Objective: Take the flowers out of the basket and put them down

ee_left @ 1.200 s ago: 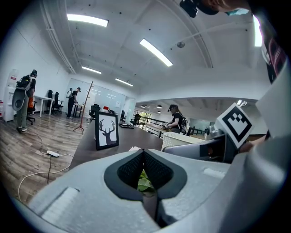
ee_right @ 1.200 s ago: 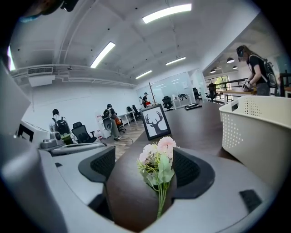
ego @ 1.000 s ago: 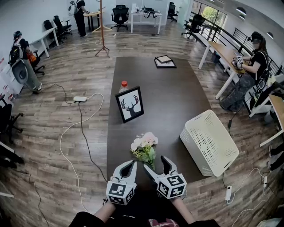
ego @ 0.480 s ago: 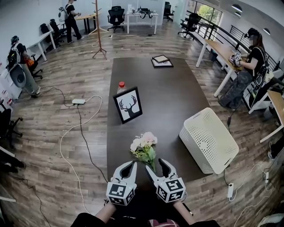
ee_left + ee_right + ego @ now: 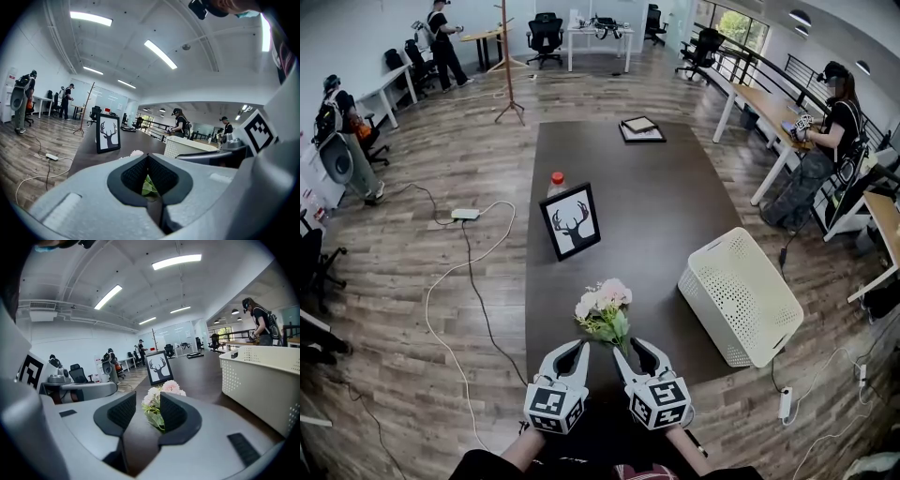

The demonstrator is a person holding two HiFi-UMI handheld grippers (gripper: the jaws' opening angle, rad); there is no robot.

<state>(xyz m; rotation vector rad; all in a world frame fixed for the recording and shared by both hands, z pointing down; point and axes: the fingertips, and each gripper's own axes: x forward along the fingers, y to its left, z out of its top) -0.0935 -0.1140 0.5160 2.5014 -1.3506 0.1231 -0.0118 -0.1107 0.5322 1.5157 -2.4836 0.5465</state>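
A small bunch of pink and white flowers (image 5: 605,305) with green leaves lies on the dark table (image 5: 666,206), just ahead of both grippers. My right gripper (image 5: 630,349) is at the stem end, and its jaws have just been closing. In the right gripper view the flowers (image 5: 161,397) stand between the pads, leaves against the right pad and a gap left at the other. My left gripper (image 5: 577,349) rests beside it, left of the stems, fingertips together. The left gripper view shows a green leaf (image 5: 149,186) through the hollow behind its touching tips. The white perforated basket (image 5: 741,300) stands at the right.
A framed deer picture (image 5: 574,221) stands upright mid-table with a red-capped bottle (image 5: 561,181) behind it. Flat frames (image 5: 642,129) lie at the far end. The basket (image 5: 262,376) overhangs the table's right edge. People work at desks around the room; cables cross the floor at left.
The right gripper's jaws have narrowed around the flower stems. The left gripper and the flowers have stayed put.
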